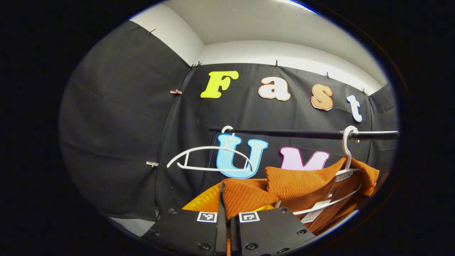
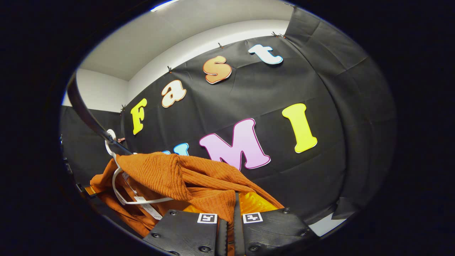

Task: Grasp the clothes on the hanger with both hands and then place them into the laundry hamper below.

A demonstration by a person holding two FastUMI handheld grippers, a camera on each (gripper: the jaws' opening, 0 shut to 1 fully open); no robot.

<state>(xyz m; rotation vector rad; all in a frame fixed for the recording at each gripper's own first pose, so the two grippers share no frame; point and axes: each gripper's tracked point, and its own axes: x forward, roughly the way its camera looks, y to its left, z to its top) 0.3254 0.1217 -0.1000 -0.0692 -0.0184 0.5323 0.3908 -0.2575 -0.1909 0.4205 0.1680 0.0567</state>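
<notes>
We are looking at a job that is partly done: both grippers are gripping the orange knitted sweater [image 1: 284, 185], but it is not yet coming away from its white hanger [image 1: 346, 156], which is hooking over the black rail [image 1: 305, 134] at the rail's right end in the left gripper view. The left gripper [image 1: 227, 222] is holding its jaws nearly together, with a fold of the knit passing up between them, so we are judging it clamped on the sweater. In the right gripper view the right gripper [image 2: 229, 222] is standing the same way, jaws close together on a fold of the sweater [image 2: 167, 174], with the hanger [image 2: 117, 177] and the rail [image 2: 85, 113] off to the left. A second white hanger [image 1: 209, 160] is hanging bare near the rail's left end. What is remaining, as we are reading it, is lifting or sliding the sweater off the hanger and lowering it into the hamper. We are not finding the hamper here, so how far down it is sitting is unknown. The sweater's lower part is cut off, a tag is dangling below the hanger, and the shiny yellow surface behind the jaws is hard to identify.
</notes>
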